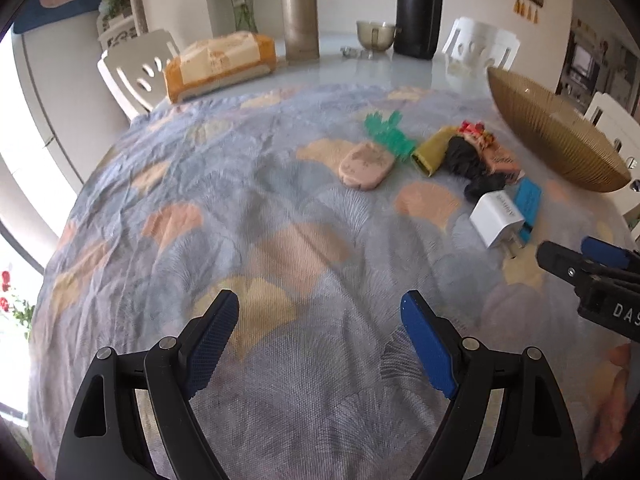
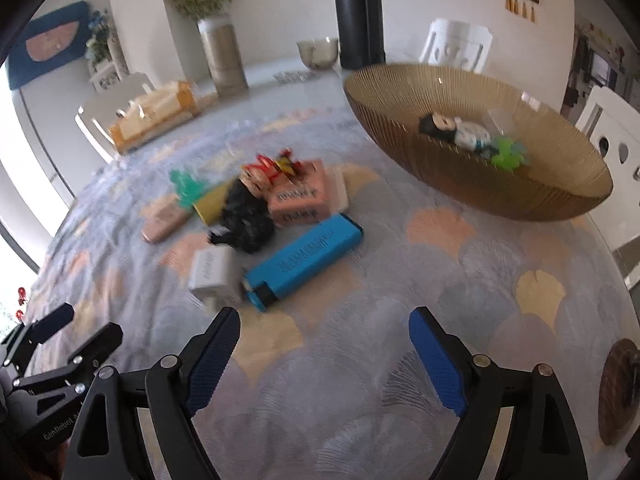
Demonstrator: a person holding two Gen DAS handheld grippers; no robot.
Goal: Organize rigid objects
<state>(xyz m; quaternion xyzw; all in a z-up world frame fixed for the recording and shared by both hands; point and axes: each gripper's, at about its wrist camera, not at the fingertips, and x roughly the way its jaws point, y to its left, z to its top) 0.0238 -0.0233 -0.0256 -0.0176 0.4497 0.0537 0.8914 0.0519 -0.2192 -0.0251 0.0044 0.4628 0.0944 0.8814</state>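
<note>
Two hand-held grippers hover low over a tabletop point(image 2: 460, 264) spread with a fan-patterned cloth, each with its blue-padded fingers spread wide and holding nothing: the left gripper point(image 1: 320, 344) at the near left, the right gripper point(image 2: 324, 354) at the near right. Ahead of them lies a loose cluster of small items. A blue lighter point(image 2: 306, 256) lies flat with a white charger plug point(image 2: 214, 274) touching its near end; behind these sit a crumpled black object point(image 2: 244, 220), what appears to be a pink eraser point(image 2: 300, 202), a yellow piece point(image 2: 210, 202) and a small colourful figure point(image 2: 272, 170), blurred here. At the far left of the cluster rests a pink pineapple-shaped toy point(image 1: 366, 164) with a green crown. To the right stands a ribbed golden bowl point(image 2: 440, 168), already holding a small black-and-white figure point(image 2: 456, 132) and a green trinket point(image 2: 508, 154). Along the far edge stand a gold canister point(image 1: 299, 20) and a black flask point(image 1: 418, 8).
</note>
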